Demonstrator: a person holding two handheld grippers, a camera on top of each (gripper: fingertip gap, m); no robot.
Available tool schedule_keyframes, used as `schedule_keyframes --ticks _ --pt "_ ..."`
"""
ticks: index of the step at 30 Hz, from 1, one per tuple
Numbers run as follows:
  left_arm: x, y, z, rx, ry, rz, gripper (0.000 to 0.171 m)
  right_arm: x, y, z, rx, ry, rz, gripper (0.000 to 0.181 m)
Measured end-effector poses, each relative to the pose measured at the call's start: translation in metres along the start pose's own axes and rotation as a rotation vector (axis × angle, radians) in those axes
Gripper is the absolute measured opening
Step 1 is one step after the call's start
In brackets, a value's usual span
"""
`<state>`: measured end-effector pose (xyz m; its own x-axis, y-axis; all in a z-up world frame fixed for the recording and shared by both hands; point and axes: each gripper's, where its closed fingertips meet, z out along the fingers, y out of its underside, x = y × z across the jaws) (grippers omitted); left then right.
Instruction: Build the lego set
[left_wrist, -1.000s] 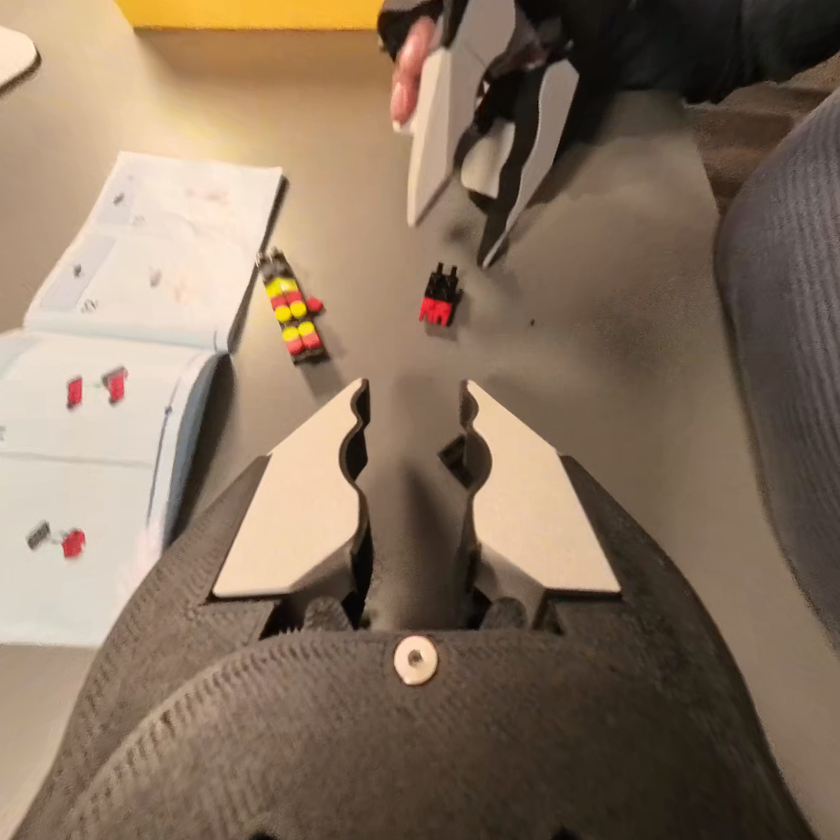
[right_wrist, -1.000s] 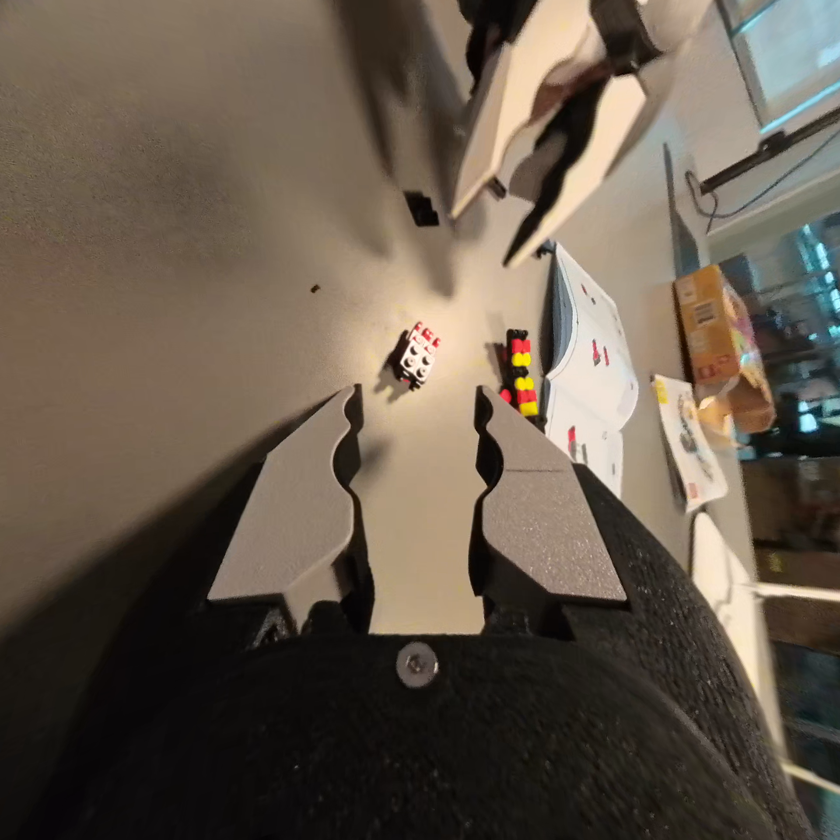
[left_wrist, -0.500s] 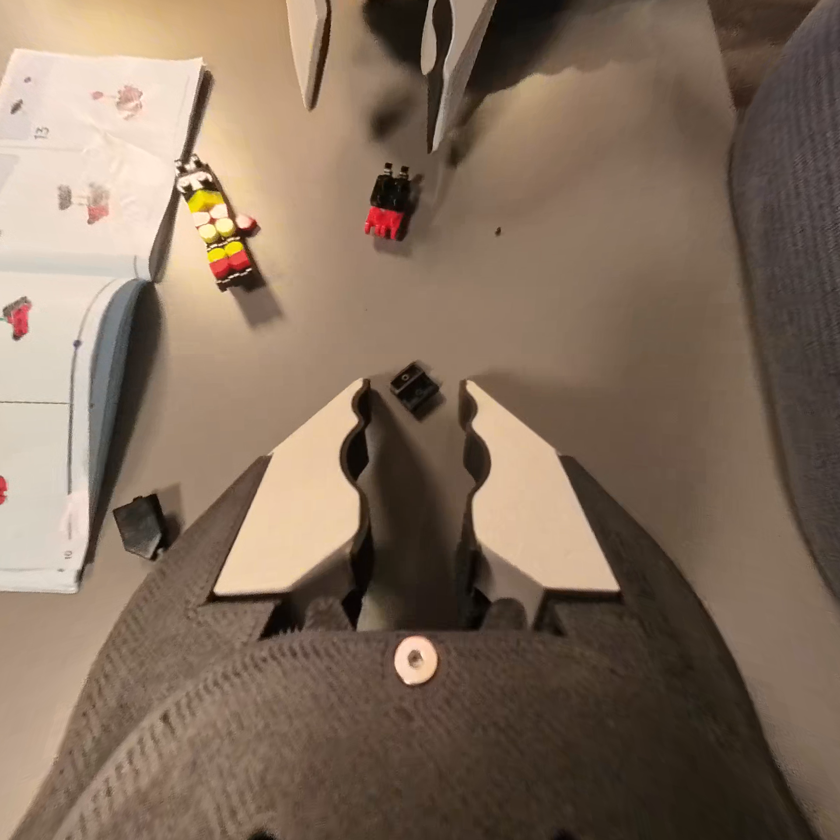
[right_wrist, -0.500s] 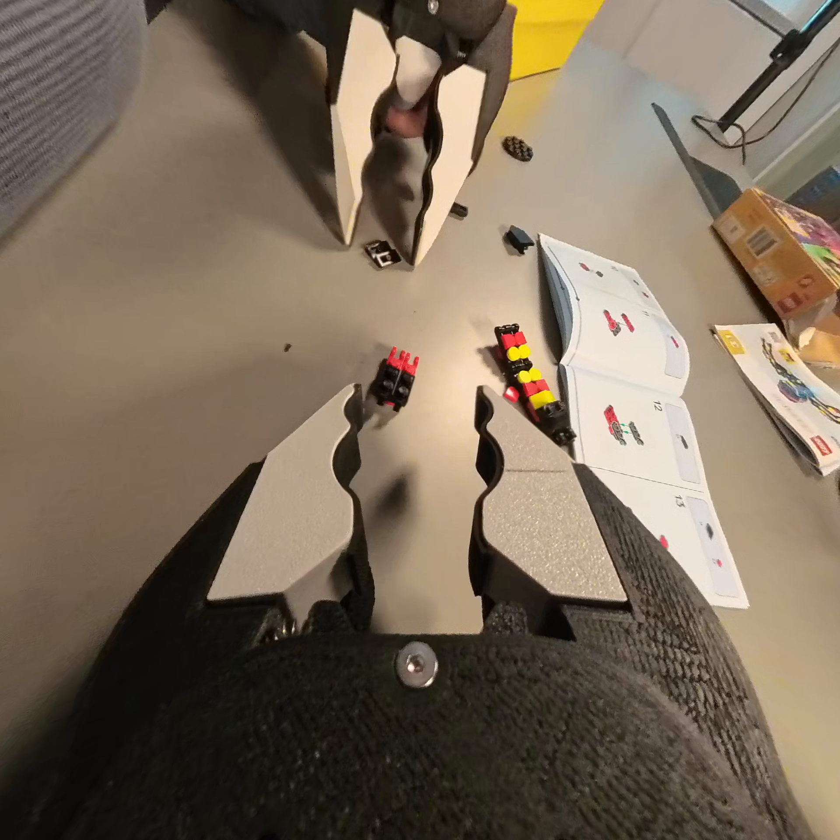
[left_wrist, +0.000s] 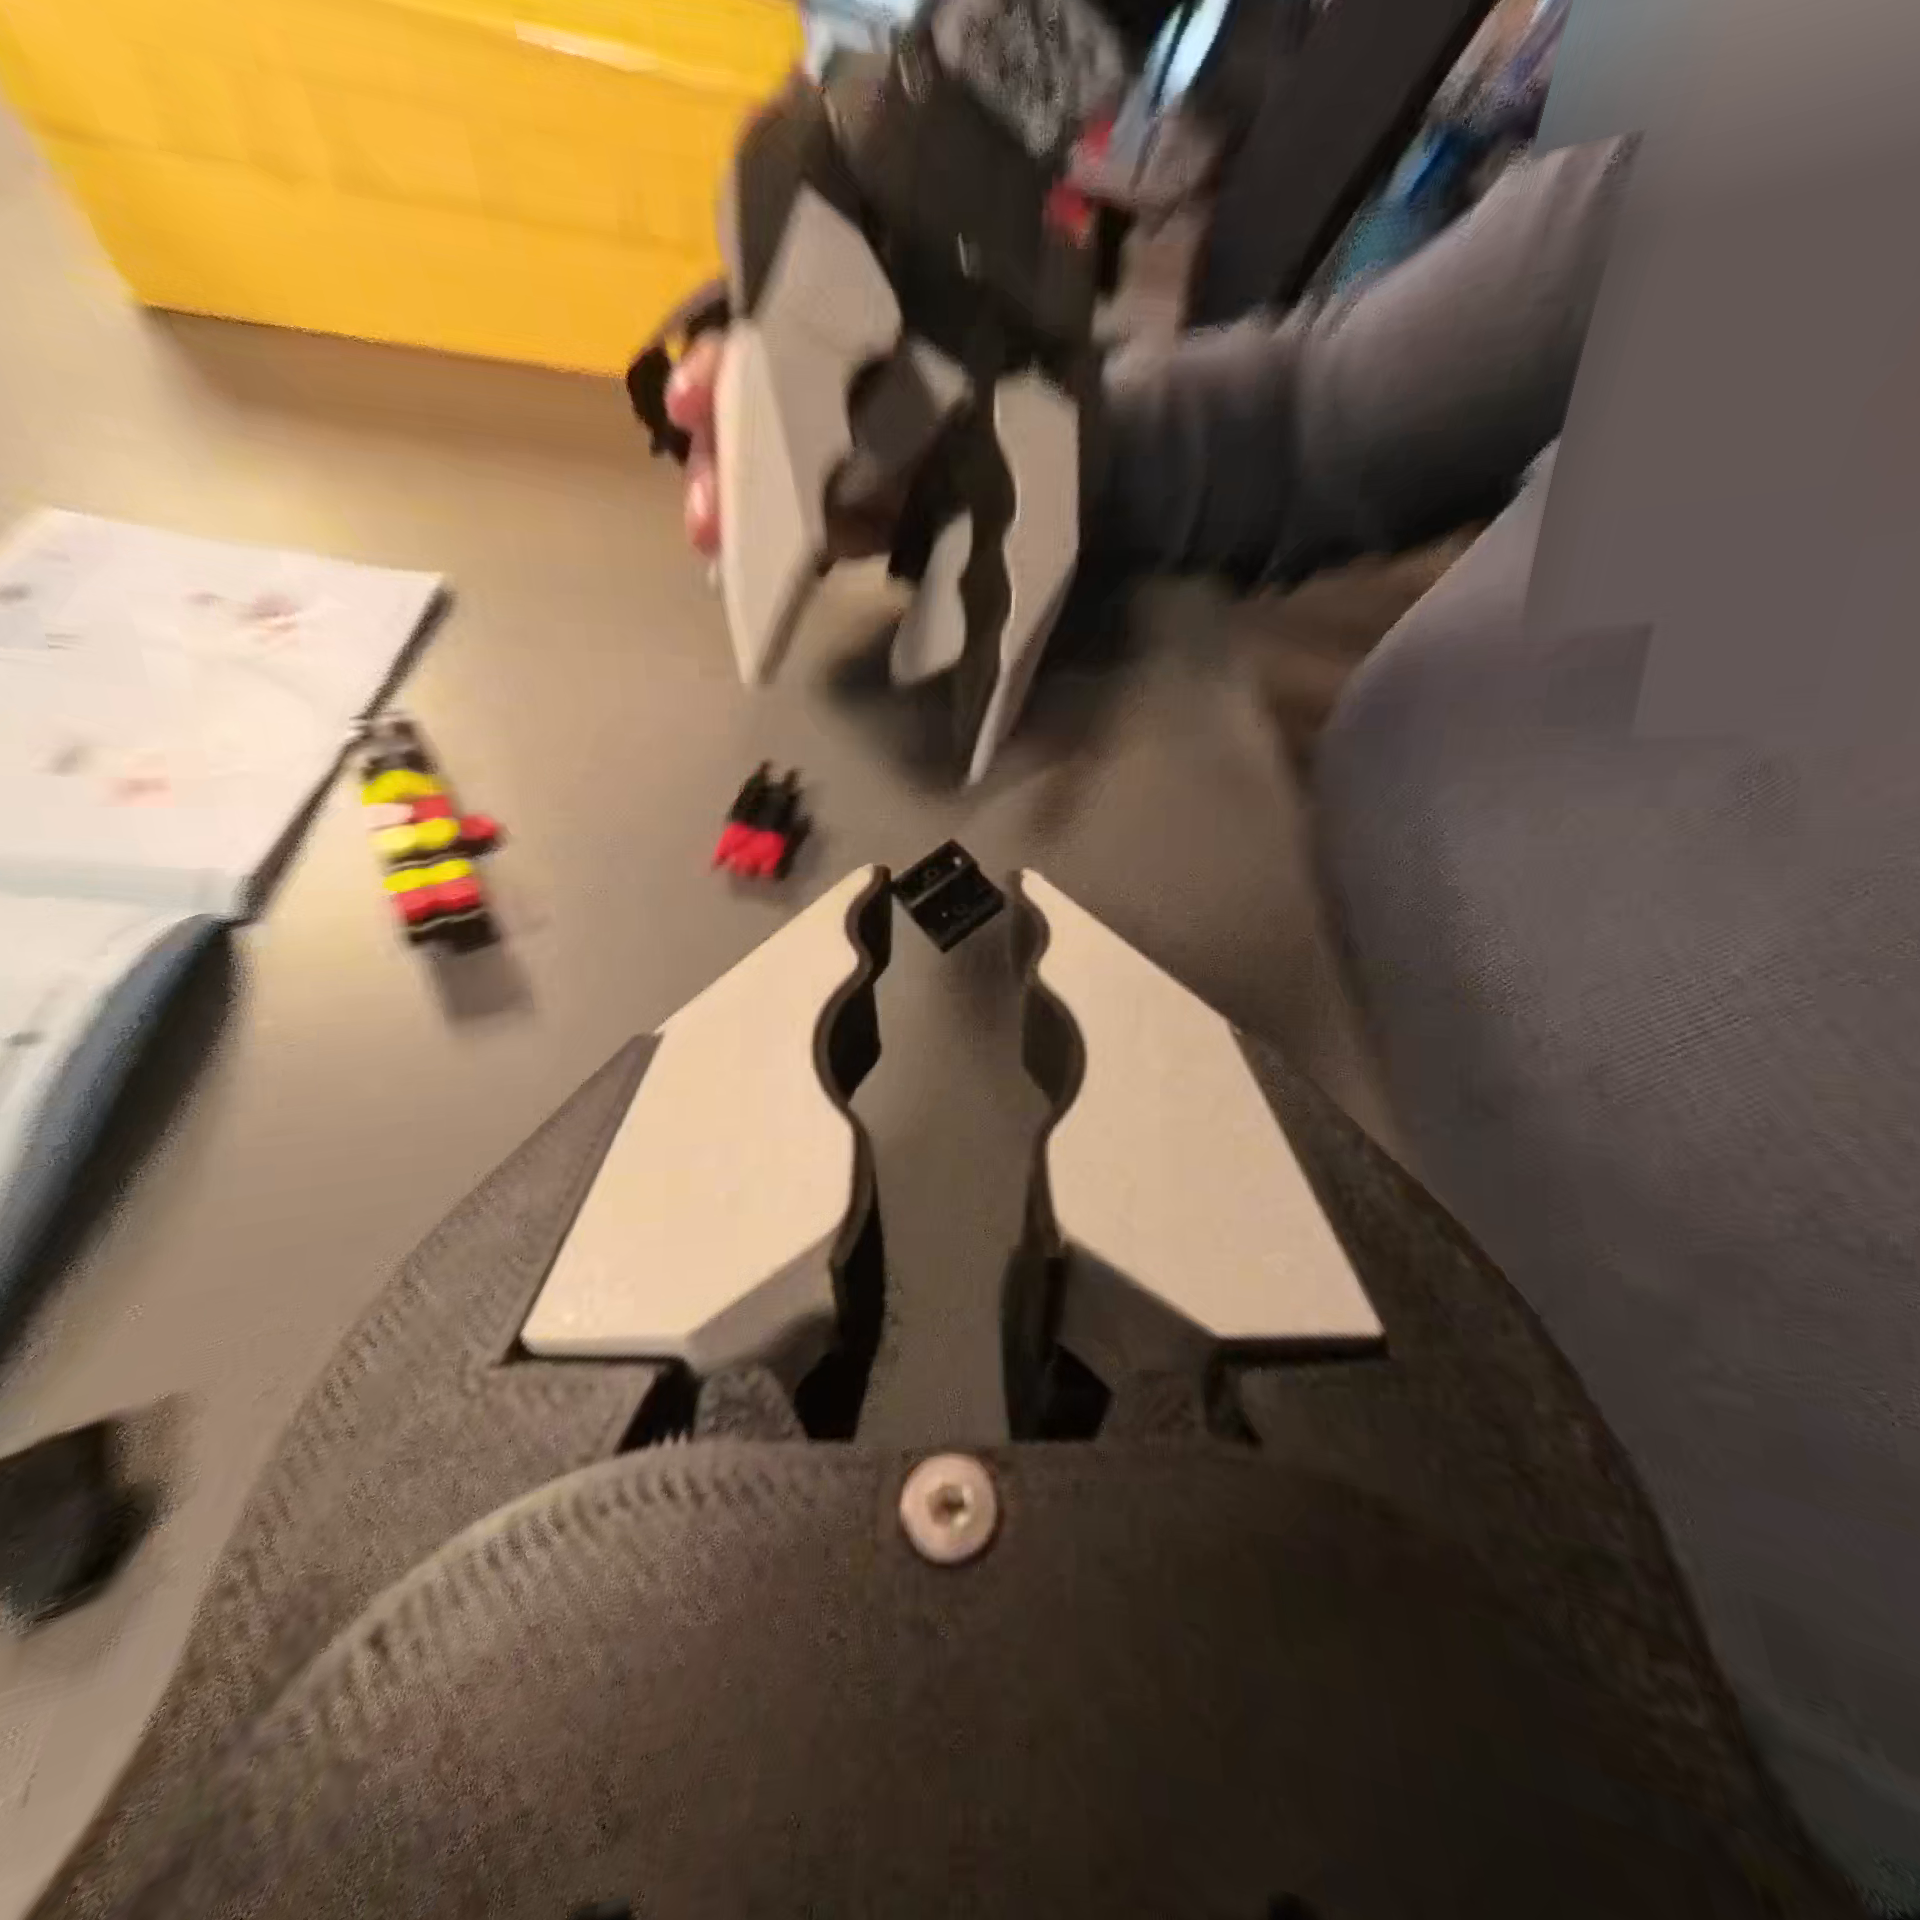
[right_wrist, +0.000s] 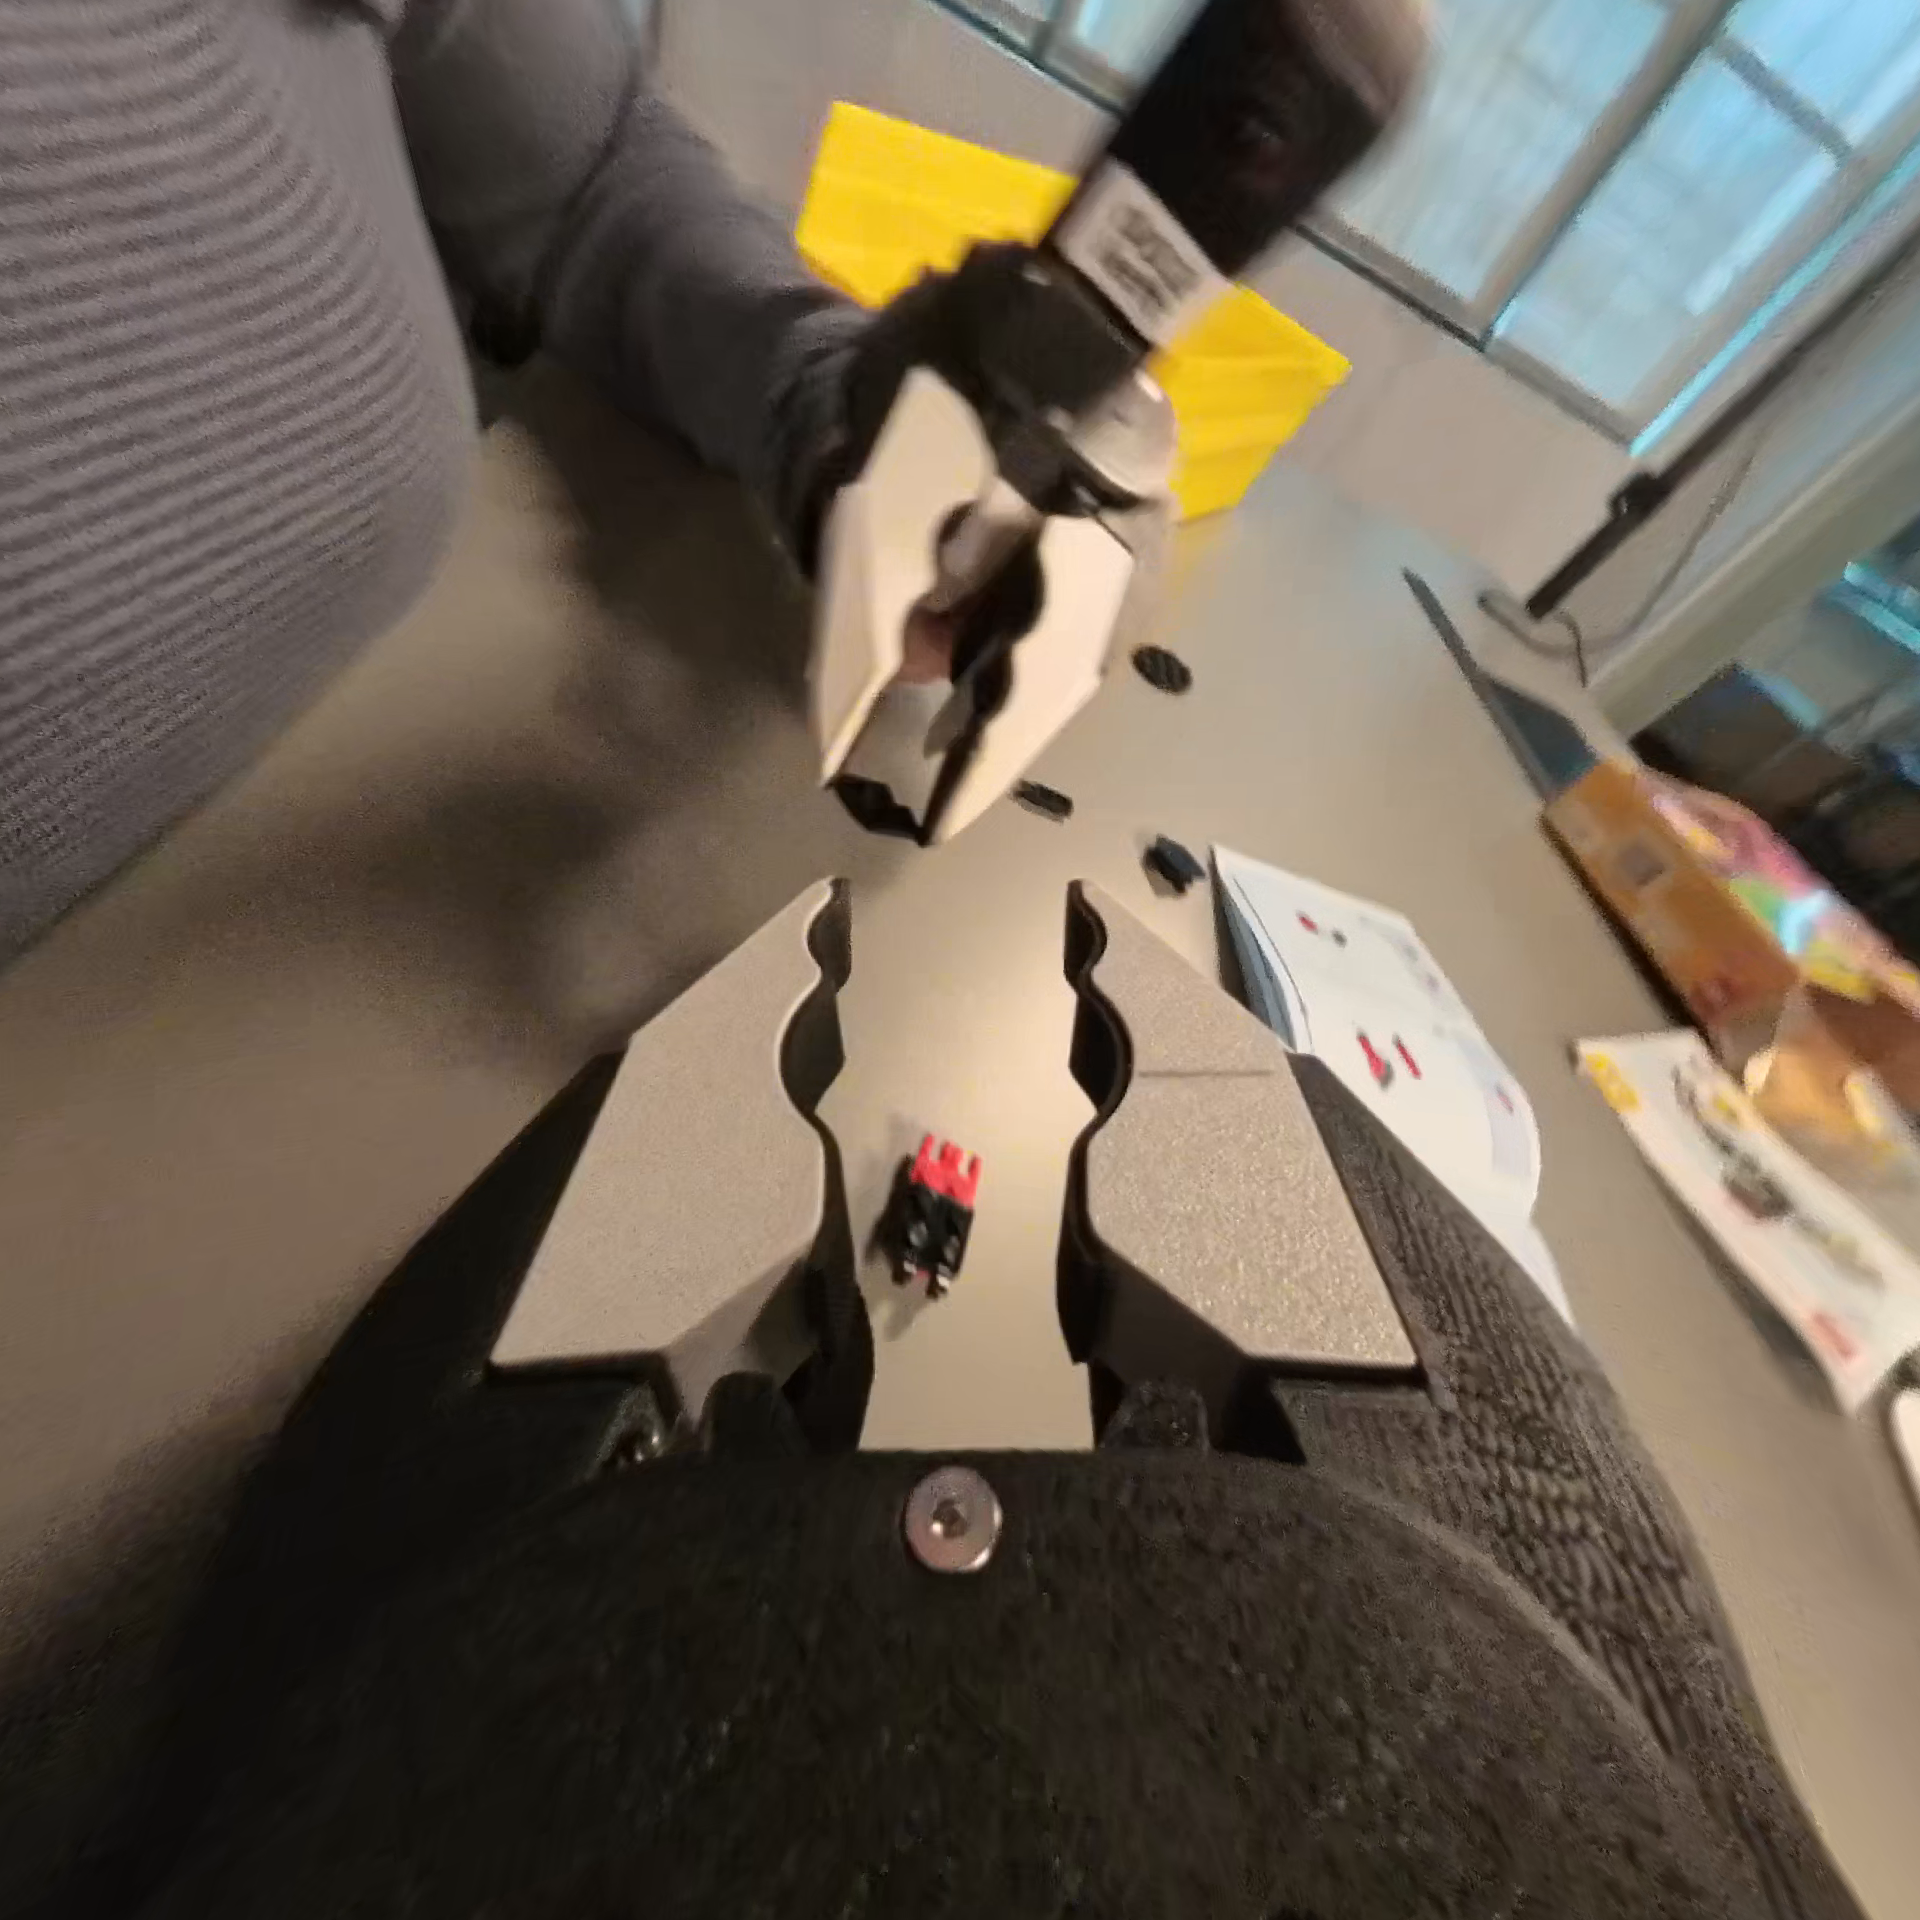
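Black, one small brick (left_wrist: 948, 895) sits pinched at the tips of the left tongs (left_wrist: 943, 902), up off the desk (left_wrist: 582, 644). One red-and-black piece (right_wrist: 931, 1211) lies on the desk between the open, empty right tongs (right_wrist: 957, 906). One striped red-yellow-black build (left_wrist: 426, 844) rests beside one open booklet (left_wrist: 156, 707).

two grippers (left_wrist: 948, 894) (right_wrist: 958, 902), two lego assemblies (left_wrist: 762, 834) (left_wrist: 428, 849)

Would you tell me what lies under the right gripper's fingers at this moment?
Under the open right gripper, a small red-and-black lego piece lies on the grey table. Whatever sits beneath the gripper's black body is hidden.
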<state>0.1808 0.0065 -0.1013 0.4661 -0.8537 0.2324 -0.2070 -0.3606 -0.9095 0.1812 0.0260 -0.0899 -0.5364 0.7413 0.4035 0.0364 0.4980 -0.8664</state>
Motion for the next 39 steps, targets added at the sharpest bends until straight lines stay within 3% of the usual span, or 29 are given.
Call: schedule_keyframes --ticks 4,9,20,23,26,30,35,39 --pt "0.016 -0.020 -0.006 0.158 0.236 -0.261 0.021 -0.019 -0.021 0.015 0.045 -0.050 -0.108 0.026" --pt "0.025 -0.026 -0.009 0.198 0.361 -0.375 0.020 -0.017 -0.037 0.011 0.122 -0.049 -0.083 0.002" --pt "0.016 -0.015 -0.002 0.136 0.254 -0.294 0.020 -0.023 -0.026 0.015 0.022 -0.042 -0.144 0.002" --pt "0.011 -0.017 -0.003 0.157 0.141 -0.120 0.021 -0.015 -0.027 0.015 0.066 -0.052 0.063 0.005" --pt "0.006 -0.035 -0.014 0.260 -0.021 0.136 0.020 0.007 -0.041 0.009 0.247 -0.066 0.425 0.019" --pt "0.014 -0.052 -0.023 0.351 -0.158 0.371 0.020 0.020 -0.052 0.006 0.454 -0.218 0.861 0.031" --pt "0.019 -0.055 -0.021 0.366 -0.199 0.449 0.020 0.003 -0.066 0.007 0.575 -0.503 1.065 0.027" --pt "0.023 -0.056 -0.020 0.381 -0.193 0.444 0.020 0.004 -0.064 0.008 0.594 -0.522 1.074 0.016"
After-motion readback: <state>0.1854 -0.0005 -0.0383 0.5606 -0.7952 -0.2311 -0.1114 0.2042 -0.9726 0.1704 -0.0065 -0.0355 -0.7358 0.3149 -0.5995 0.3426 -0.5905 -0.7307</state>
